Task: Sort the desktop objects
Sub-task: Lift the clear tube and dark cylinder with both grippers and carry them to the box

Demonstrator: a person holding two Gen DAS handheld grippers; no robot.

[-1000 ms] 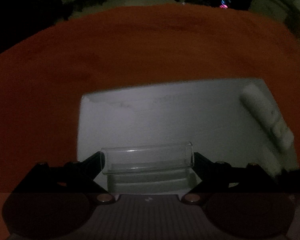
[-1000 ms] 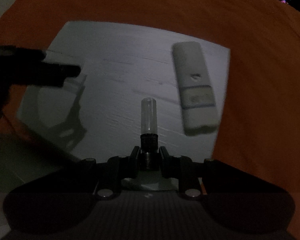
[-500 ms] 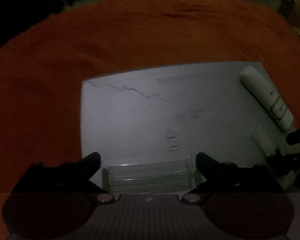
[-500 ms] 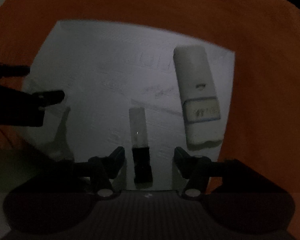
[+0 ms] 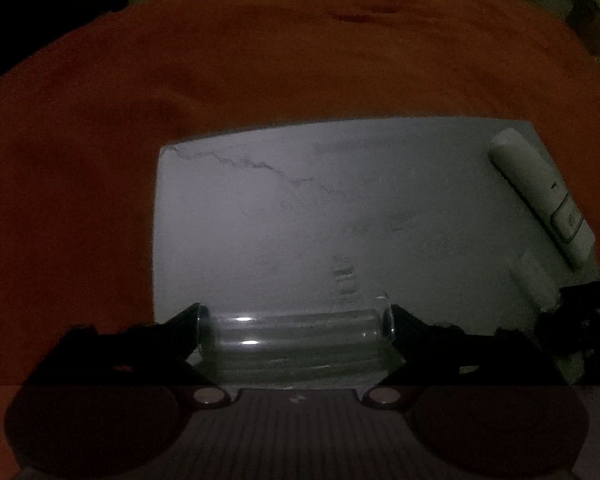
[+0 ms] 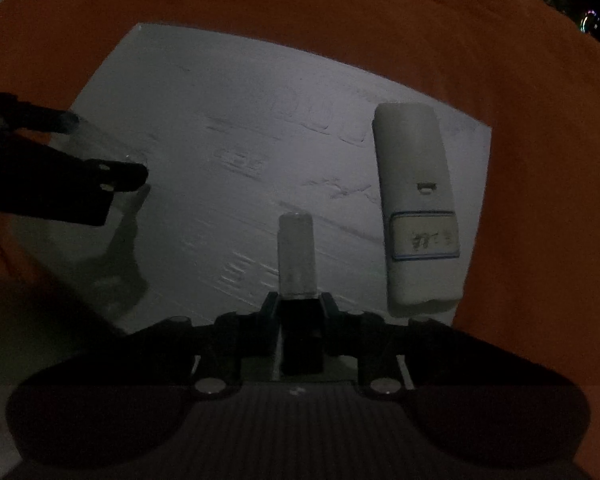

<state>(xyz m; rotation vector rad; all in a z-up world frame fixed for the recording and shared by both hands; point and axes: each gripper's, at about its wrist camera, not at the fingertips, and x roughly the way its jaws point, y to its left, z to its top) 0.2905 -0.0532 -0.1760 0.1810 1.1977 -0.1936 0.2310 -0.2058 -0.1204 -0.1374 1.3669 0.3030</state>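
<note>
Left gripper [image 5: 294, 322] clamps a clear tube [image 5: 294, 334] endwise at the white board's [image 5: 260, 216] near edge; right gripper [image 6: 298, 302] is closed on a capped vial [image 6: 297, 256] (cap rearward). A white remote [image 6: 418, 208] lies along the board's right edge. Judged: lift level, squeeze gently. Open room: board centre, orange cloth [image 5: 260, 60] beyond.

Dim home room: orange cloth [image 5: 260, 80] over table, furniture behind.
</note>
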